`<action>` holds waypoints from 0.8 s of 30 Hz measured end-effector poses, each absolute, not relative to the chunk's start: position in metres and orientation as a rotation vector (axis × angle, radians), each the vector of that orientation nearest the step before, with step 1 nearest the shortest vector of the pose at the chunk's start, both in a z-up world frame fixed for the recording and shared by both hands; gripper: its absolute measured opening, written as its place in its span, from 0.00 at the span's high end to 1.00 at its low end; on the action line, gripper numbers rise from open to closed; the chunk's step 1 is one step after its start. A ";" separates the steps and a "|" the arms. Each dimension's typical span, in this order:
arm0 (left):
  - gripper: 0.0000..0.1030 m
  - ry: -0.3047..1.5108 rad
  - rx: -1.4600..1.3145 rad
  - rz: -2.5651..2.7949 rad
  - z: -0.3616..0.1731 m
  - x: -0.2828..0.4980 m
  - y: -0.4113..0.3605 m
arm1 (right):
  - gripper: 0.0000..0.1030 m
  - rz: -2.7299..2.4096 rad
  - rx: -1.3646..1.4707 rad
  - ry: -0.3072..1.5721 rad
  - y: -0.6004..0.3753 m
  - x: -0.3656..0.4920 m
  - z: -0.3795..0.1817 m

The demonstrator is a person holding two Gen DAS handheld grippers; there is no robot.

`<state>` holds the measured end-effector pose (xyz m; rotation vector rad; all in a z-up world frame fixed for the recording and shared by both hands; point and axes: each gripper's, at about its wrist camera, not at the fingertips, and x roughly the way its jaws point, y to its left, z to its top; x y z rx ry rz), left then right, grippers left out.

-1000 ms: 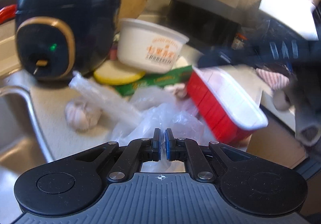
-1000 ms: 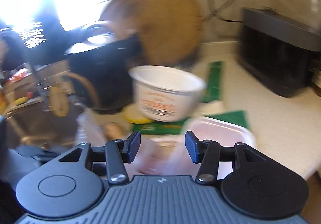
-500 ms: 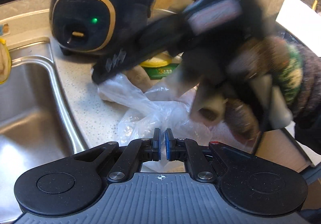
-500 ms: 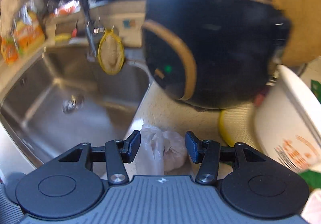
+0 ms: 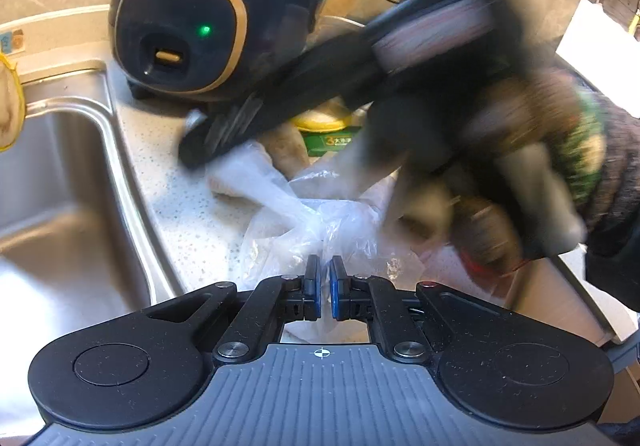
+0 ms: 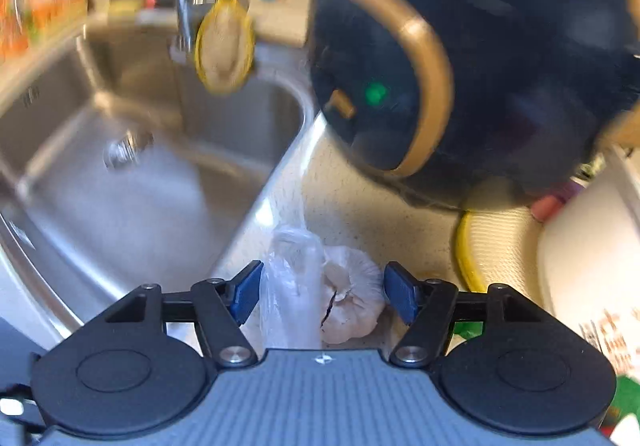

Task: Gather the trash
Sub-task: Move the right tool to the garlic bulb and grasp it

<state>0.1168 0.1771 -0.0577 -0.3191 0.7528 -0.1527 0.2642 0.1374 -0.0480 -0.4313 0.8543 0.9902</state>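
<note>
Two claws: left claw point(image 5: 324, 288) pinching plastic bag point(image 5: 320, 222), right claw point(image 6: 322, 296) wide apart.

In the left wrist view, the blurred right gripper point(image 5: 208, 142) and gloved hand point(image 5: 540, 166) crossed the upper right and hid most of the green carton point(image 5: 332, 140) and yellow lid point(image 5: 320, 120). Right wrist view: the white printed tub point(image 6: 592, 286) was cut off at the right edge.

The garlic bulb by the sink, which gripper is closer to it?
Right. The right gripper is open around the garlic bulb; the left gripper is farther back, shut on the plastic bag.
</note>
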 end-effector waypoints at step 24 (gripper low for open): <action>0.92 0.795 -0.378 -0.045 -0.056 0.086 0.199 | 0.46 0.959 -0.485 0.829 0.139 0.257 -0.072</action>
